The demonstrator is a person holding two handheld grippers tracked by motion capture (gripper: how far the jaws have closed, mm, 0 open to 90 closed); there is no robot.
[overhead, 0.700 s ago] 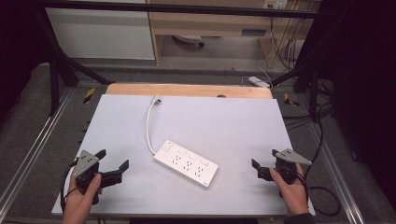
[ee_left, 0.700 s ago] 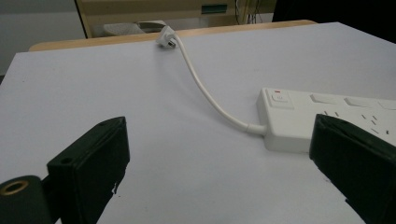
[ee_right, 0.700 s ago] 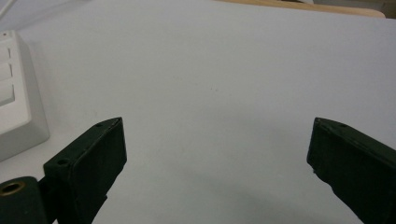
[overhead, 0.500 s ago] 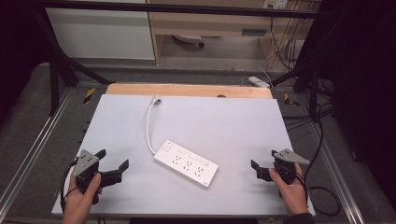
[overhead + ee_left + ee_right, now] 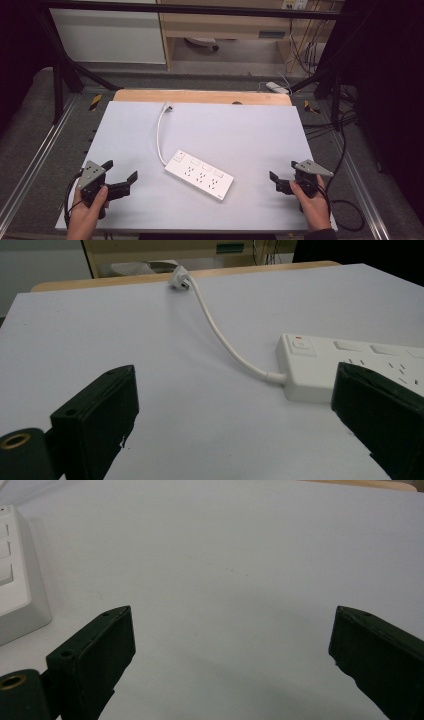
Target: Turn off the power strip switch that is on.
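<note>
That power strip (image 5: 199,174) looks rigid and light, so with both grippers' jaws spread wide, pinch its long sides, not the floppy cord (image 5: 160,131).

Nothing here can be read. The white power strip (image 5: 199,174) on the desk (image 5: 250,130) bears no legible brand or lettering; its switch (image 5: 300,344) carries a small mark and a red dot, too blurred to make out. The yellow-and-black striped patches (image 5: 95,101) on the floor hold no words.

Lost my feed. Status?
Left gripper open, right gripper open, both empty. White plastic power strip flat mid-table, cord unplugged. Nothing in the way.
</note>
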